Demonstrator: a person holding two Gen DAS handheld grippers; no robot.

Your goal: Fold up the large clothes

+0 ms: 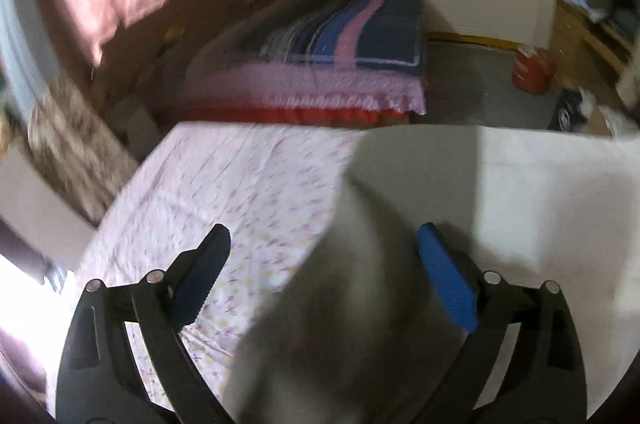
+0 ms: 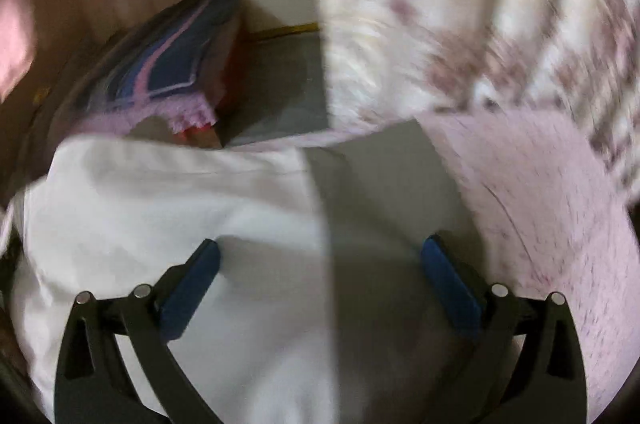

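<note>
Both of your tools point down at the white, smooth-cloth garment (image 1: 540, 192), which lies spread on the near bed with its pale pink flower-print sheet (image 1: 224, 192), and that garment sits directly below and ahead of each of them. In the left wrist view your left hand-held gripper (image 1: 324, 272) has its jaws released and wide, with nothing pinched; beneath it a shaded grey-white fold of the garment runs down the middle, the brighter cloth stretches away to the right and bare sheet shows to the left. So that tool appears to be over the garment's left edge. In the right wrist view your right hand-held gripper (image 2: 320, 280) is likewise spread wide and empty, its blue pads clear of the cloth; the garment (image 2: 160, 208) fills the left and middle below it, and plain sheet (image 2: 540, 184) lies to the right, which suggests the right edge. The cloth seems to run long from left to right between your two hands, each about equally near its own end. Much is hard to read: both views are smeared by motion blur, the garment's near hem is cut off below the tools, and its far edge is only a soft line. No sleeve or collar can be told apart. A second bed with a dark blue striped cover (image 1: 352, 24) stands well beyond.
</note>
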